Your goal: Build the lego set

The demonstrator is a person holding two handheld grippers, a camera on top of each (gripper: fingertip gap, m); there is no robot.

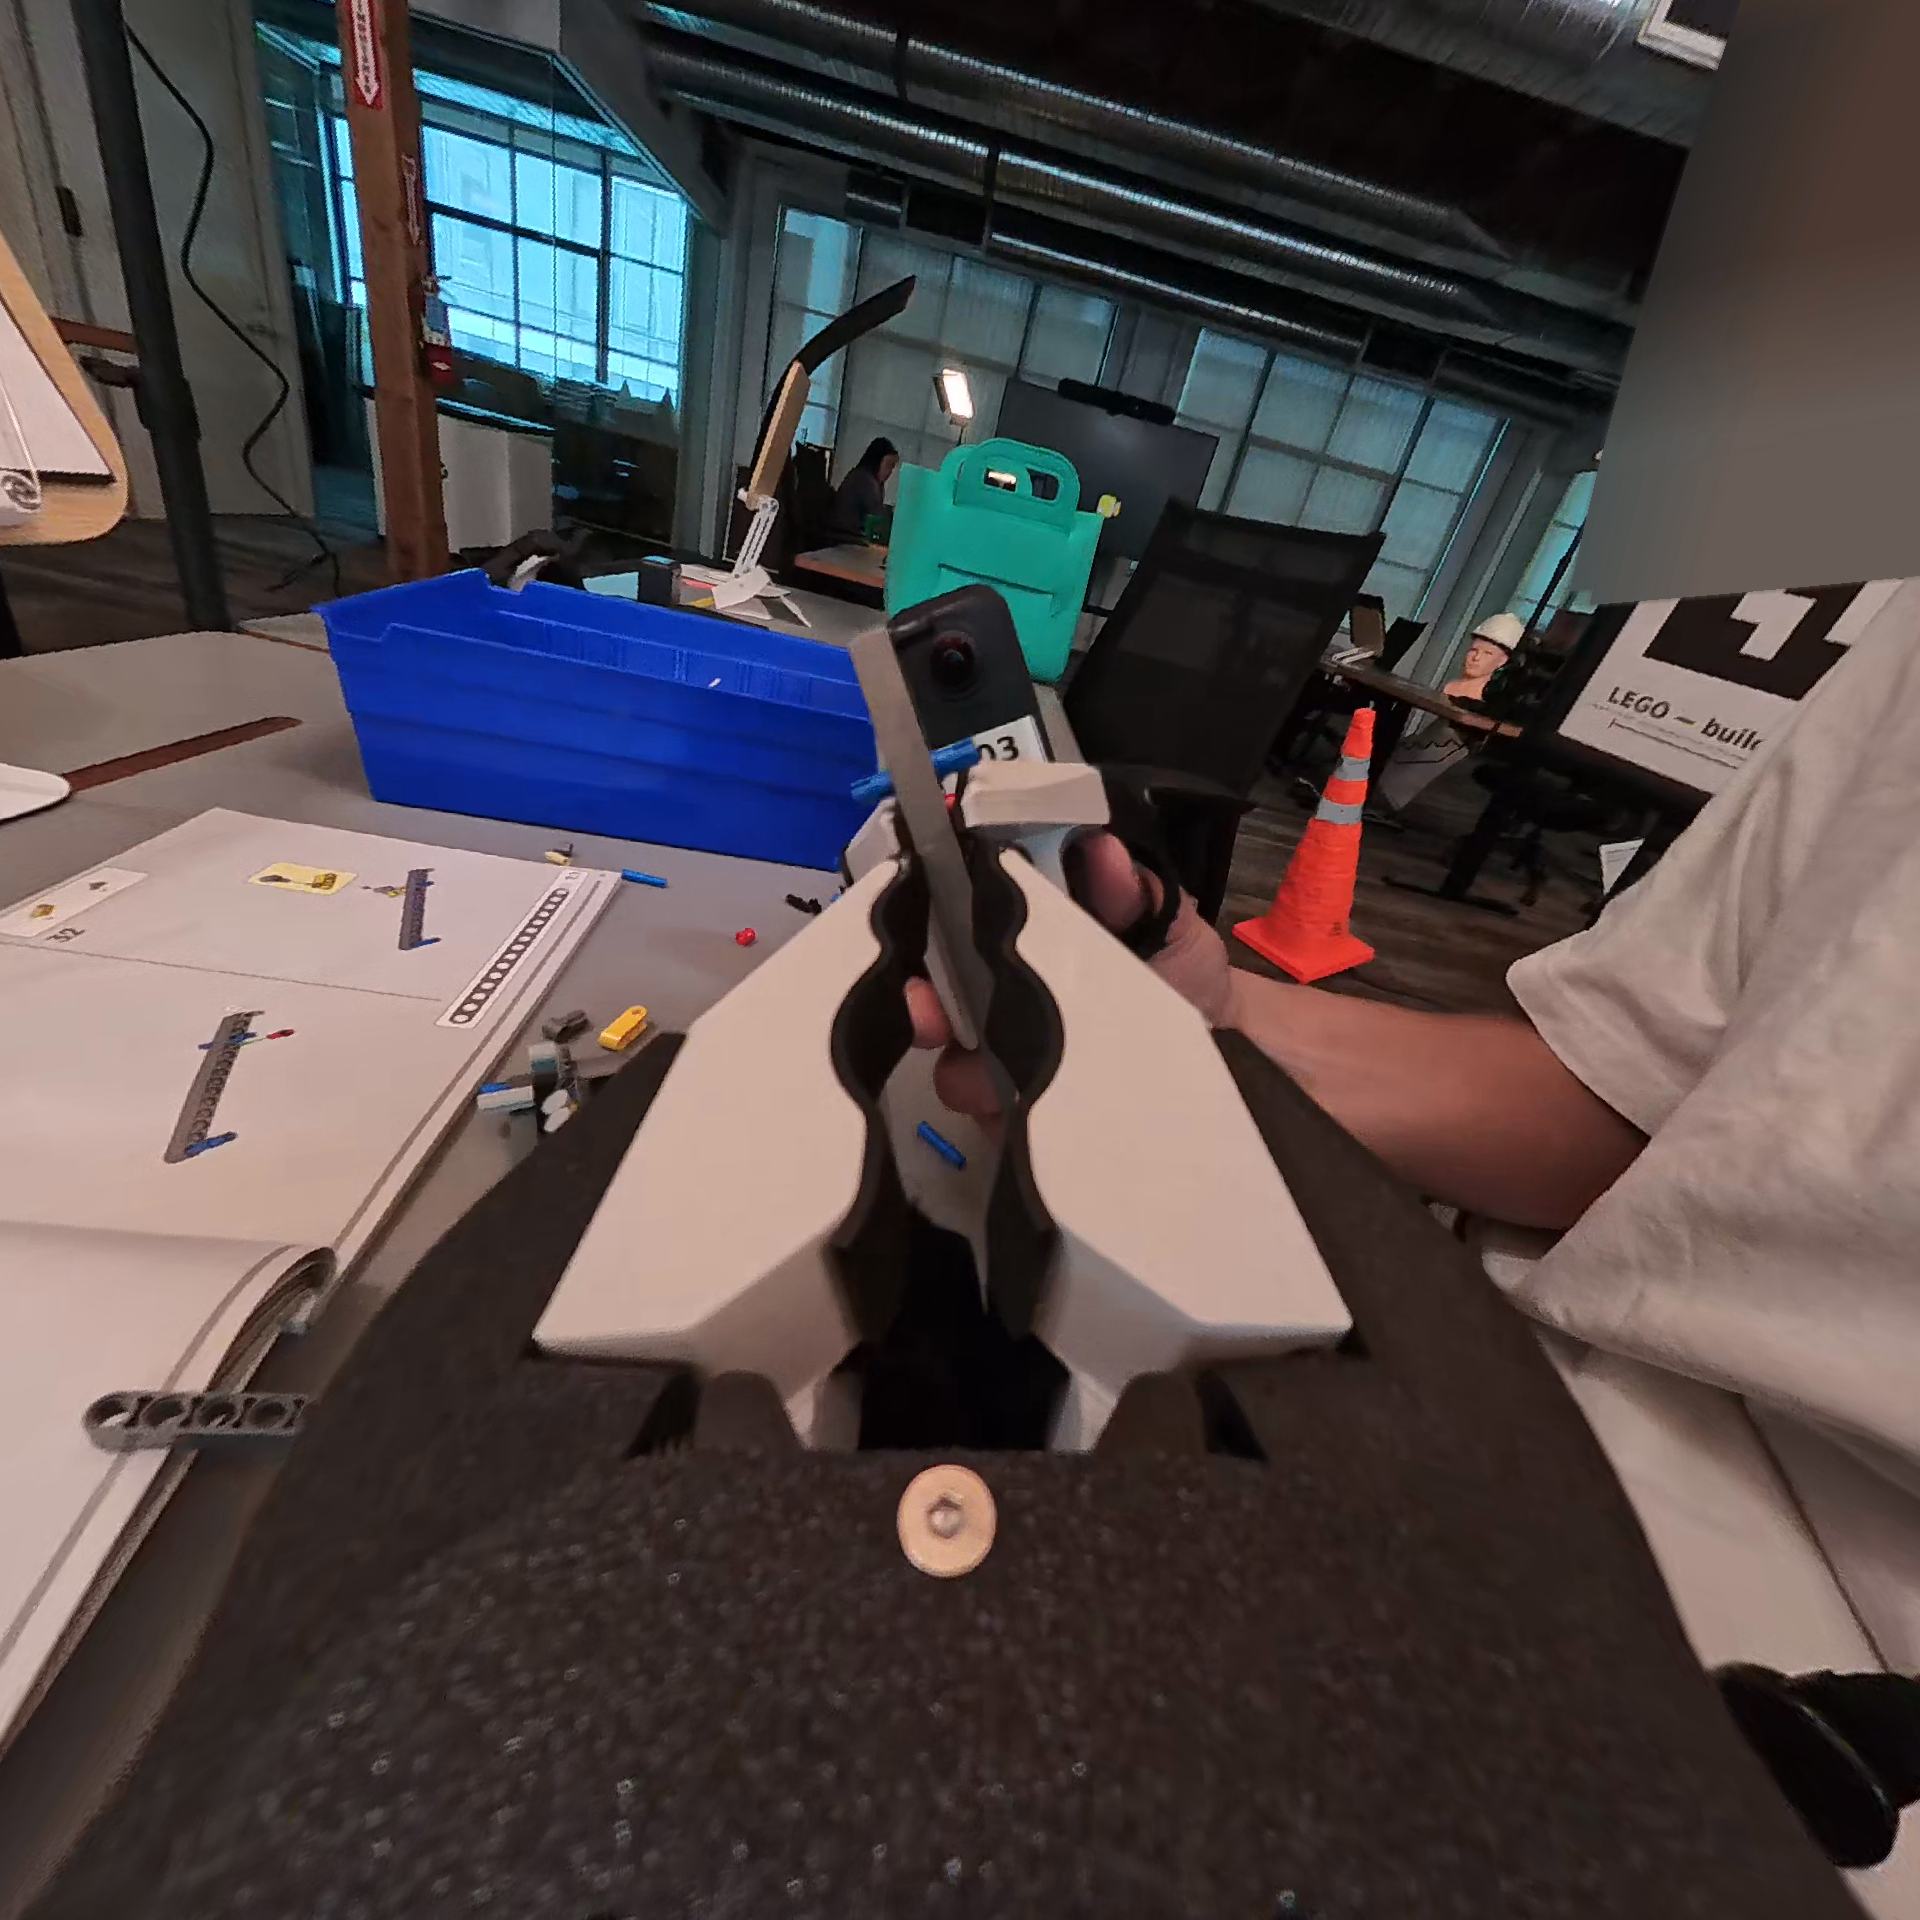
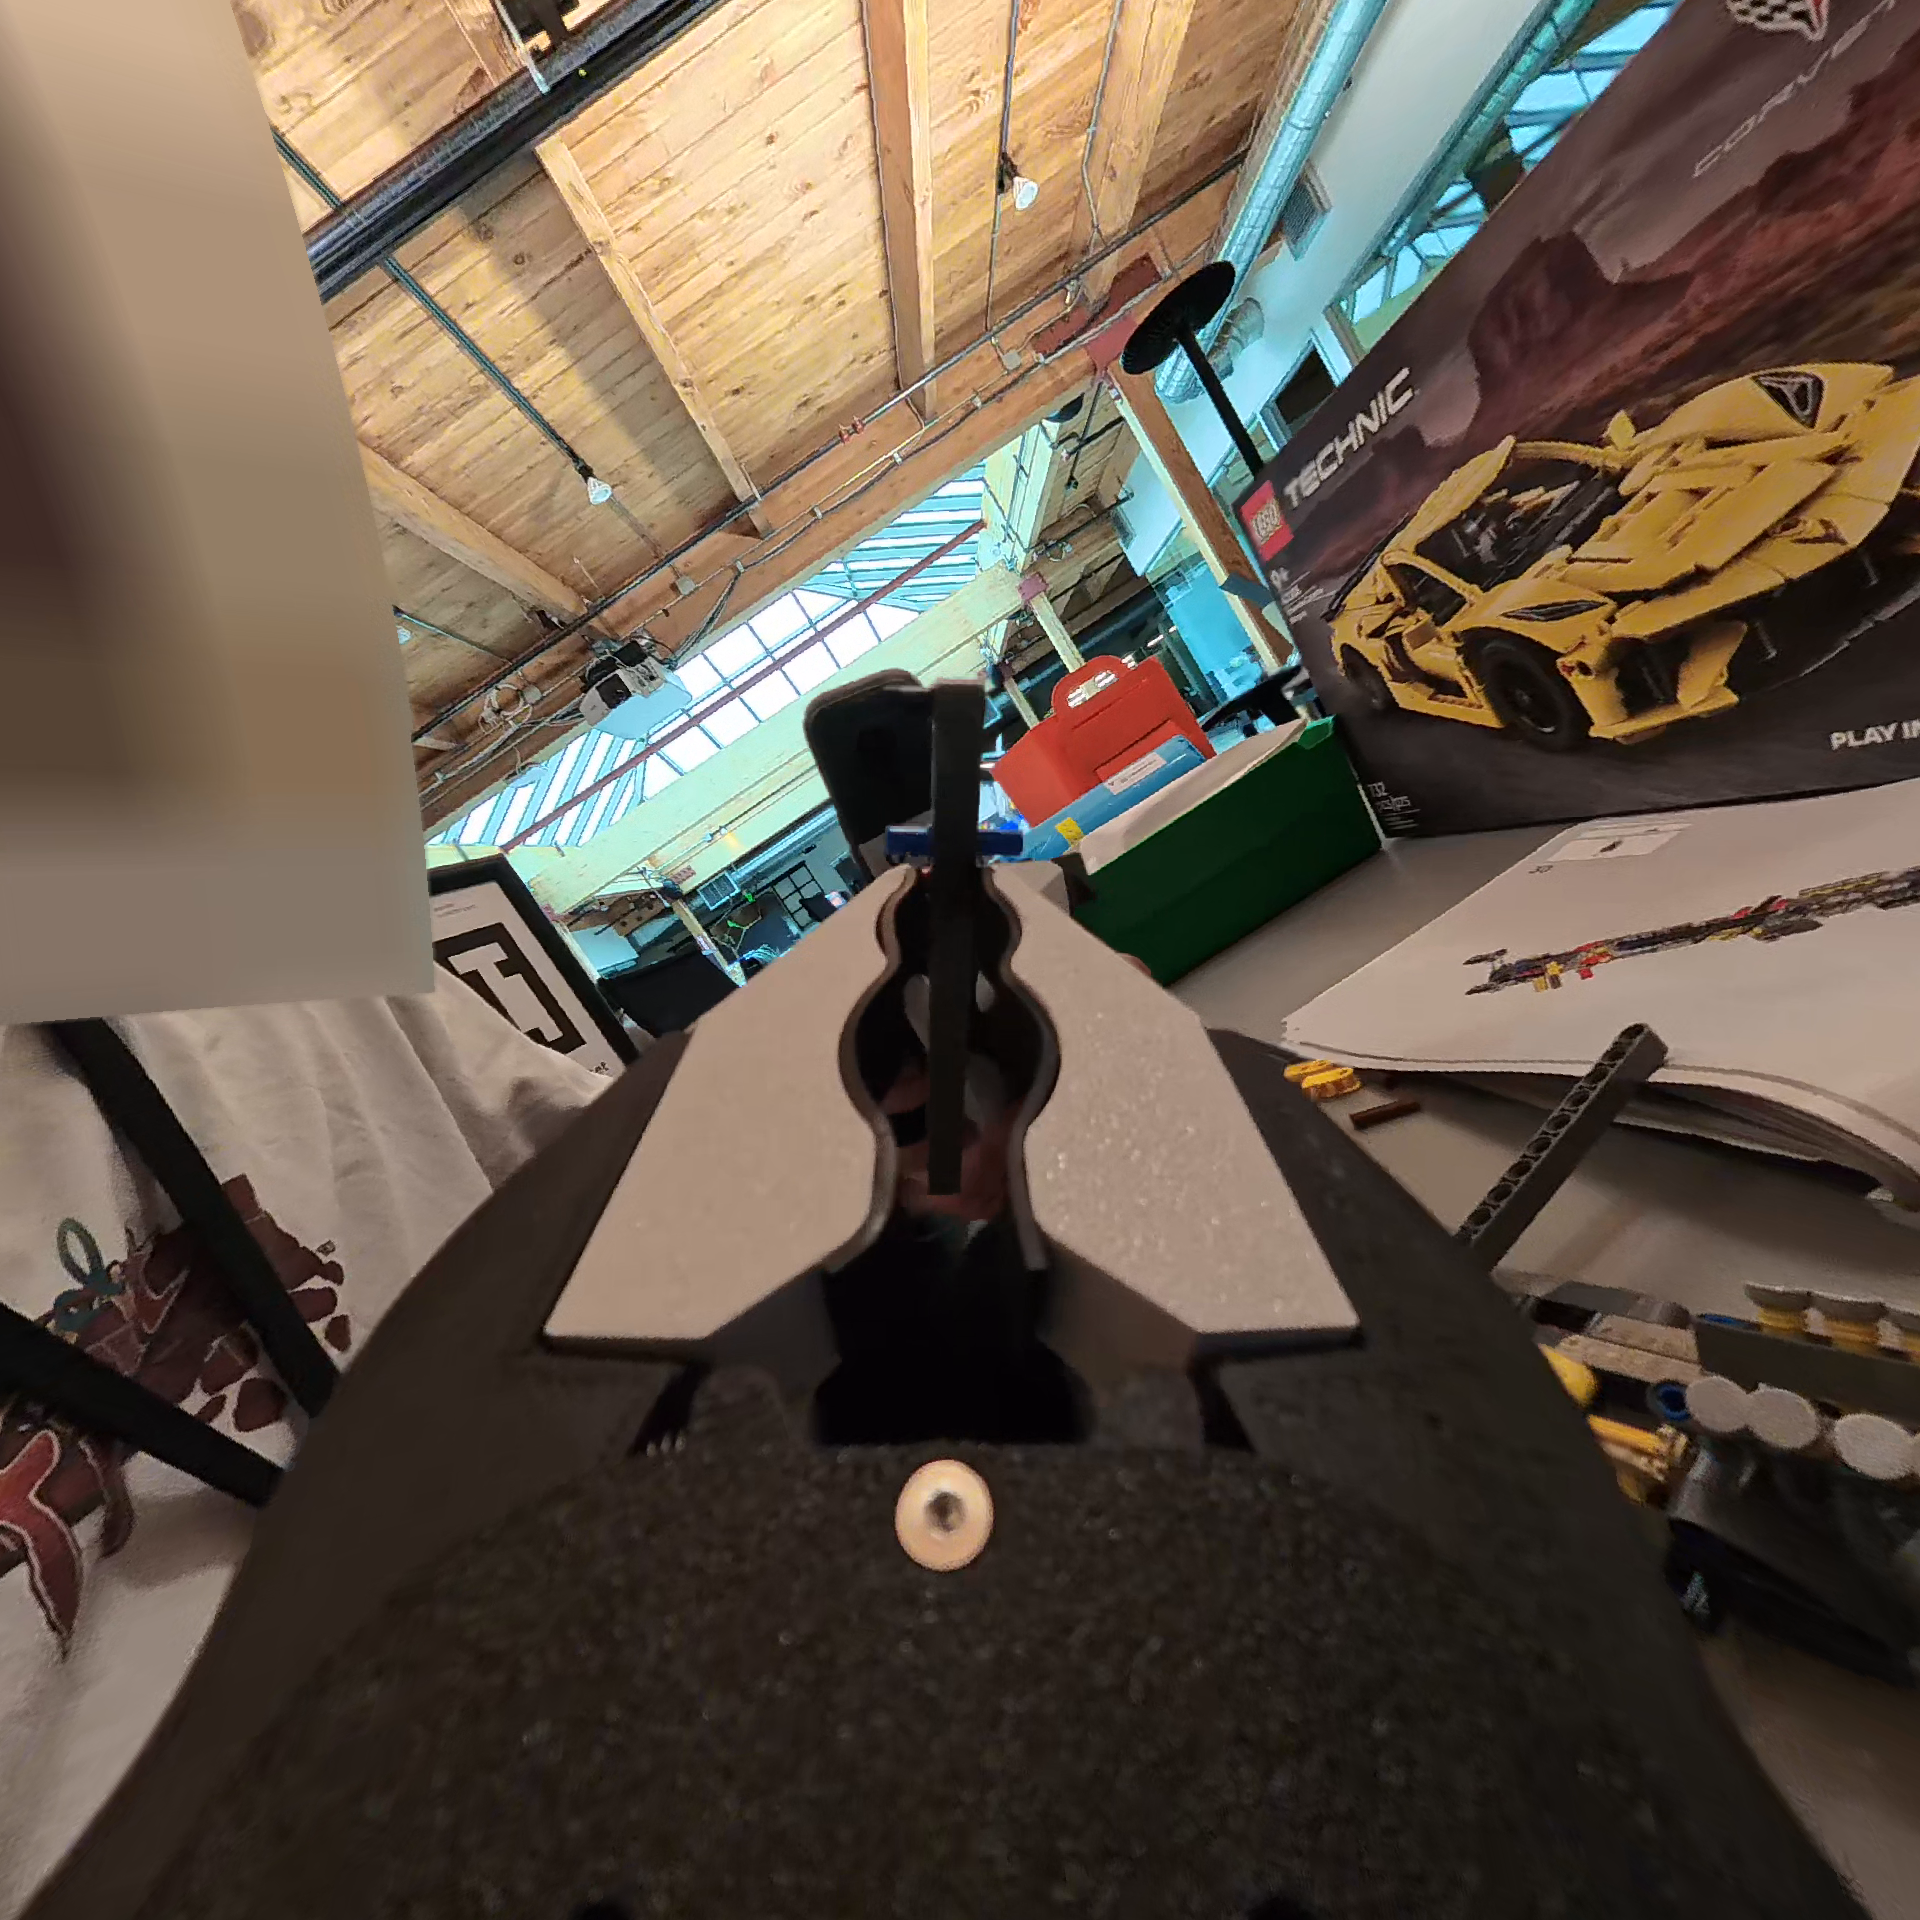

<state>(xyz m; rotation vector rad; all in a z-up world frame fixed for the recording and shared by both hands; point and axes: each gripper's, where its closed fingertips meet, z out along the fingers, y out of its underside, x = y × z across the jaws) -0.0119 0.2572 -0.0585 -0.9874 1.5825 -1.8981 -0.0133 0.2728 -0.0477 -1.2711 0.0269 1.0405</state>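
Facing — seemingly clamping one grey beam (image 1: 940, 883) — both hand-held grippers.

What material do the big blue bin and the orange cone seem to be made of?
The big blue bin looks like rigid moulded plastic: glossy walls with ribbed edges. The orange cone looks like soft plastic or rubber with a matte surface and pale bands; which one is uncertain.

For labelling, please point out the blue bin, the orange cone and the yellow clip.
blue bin (image 1: 623, 748), left wrist view, front wall.
orange cone (image 1: 1314, 883), left wrist view, middle of body.
yellow clip (image 1: 623, 1029), left wrist view, its centre.
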